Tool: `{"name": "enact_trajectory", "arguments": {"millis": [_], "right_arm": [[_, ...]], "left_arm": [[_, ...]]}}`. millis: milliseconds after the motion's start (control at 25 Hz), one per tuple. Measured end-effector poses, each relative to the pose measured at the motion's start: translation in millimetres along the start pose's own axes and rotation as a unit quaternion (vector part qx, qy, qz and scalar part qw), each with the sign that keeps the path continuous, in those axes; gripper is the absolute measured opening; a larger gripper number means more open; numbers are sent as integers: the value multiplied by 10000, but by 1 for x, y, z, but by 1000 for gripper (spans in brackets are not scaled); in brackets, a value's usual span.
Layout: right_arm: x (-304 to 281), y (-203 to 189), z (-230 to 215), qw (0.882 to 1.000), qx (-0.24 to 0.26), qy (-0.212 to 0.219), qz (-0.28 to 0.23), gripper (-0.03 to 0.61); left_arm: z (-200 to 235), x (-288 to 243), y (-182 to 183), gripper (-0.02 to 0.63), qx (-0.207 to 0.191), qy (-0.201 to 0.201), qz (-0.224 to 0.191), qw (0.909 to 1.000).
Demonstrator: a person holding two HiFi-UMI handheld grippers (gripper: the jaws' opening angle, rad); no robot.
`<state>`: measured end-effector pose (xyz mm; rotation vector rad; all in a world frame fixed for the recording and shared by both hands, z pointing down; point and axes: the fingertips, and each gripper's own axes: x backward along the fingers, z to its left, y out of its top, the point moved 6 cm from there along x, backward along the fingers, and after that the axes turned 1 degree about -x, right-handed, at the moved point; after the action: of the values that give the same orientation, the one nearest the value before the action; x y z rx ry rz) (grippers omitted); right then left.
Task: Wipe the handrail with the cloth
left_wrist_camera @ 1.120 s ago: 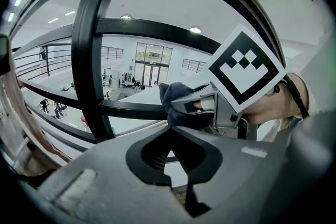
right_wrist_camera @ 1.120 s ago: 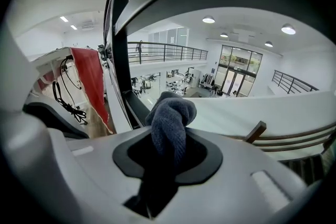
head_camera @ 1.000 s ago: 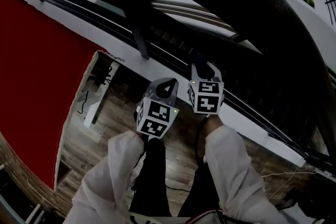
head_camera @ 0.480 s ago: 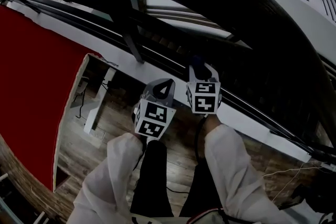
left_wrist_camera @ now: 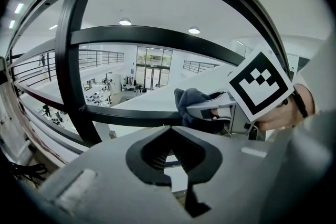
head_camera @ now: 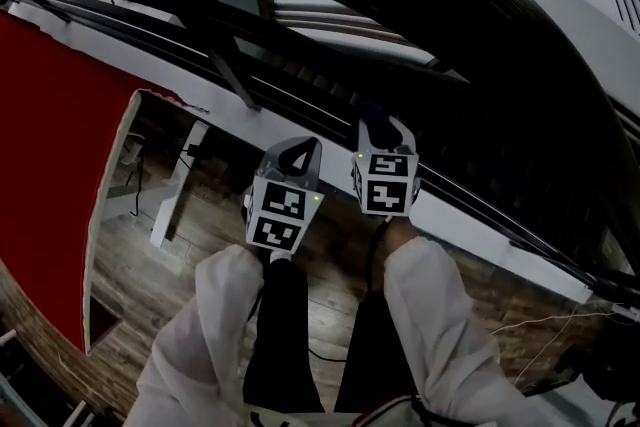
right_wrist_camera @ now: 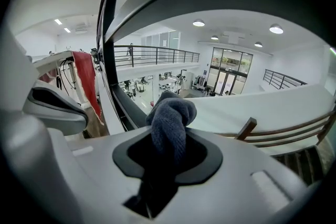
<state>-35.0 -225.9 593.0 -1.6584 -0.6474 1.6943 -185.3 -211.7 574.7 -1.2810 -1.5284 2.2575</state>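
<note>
Wooden flooring (head_camera: 160, 275) is lying far below a balcony railing, with a red panel (head_camera: 50, 145) hanging on the left and a bright white hall opening beyond the black railing bars (left_wrist_camera: 65, 60). A broad dark handrail (head_camera: 480, 45) is arcing across above both grippers. The right gripper (right_wrist_camera: 167, 157) is clamping a blue-grey knitted cloth (right_wrist_camera: 170, 118), whose bunched end is sticking out past the jaws just under the handrail; whether it is touching the rail cannot be told. The left gripper (left_wrist_camera: 169, 160) is sitting just beside it on the left, jaws pressed together with nothing between them, pointing at the railing bars. White sleeves (head_camera: 215, 315) are reaching up to both.
</note>
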Motion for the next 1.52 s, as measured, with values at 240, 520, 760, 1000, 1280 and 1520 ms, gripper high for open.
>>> {"name": "enact_trajectory", "arguments": {"millis": [240,520,760,1000,1280,1520], "right_arm": [[27,-16,-37,9998,-132,-61,100,95],[40,-48,-77,9991,-257,-251,242,95],[75,-70,-124,9981,-361,-456,194,95],[100,-92,-157,9969,-459,-611,196,94],[120,-117,-185,9951,-540,-809,174,92],[139,-132,-217,9934,-641,-941,162,92]], "left_arm": [[-49,-10,6,3,-108,-200,127,9997],[-92,-32,-5,3,-236,-481,321,9980],[-157,-49,11,3,-412,-774,337,9956],[-200,-64,14,3,-593,-1010,419,9922],[-242,-82,10,3,-730,-1289,452,9879],[-283,-94,13,3,-867,-1486,504,9838]]}}
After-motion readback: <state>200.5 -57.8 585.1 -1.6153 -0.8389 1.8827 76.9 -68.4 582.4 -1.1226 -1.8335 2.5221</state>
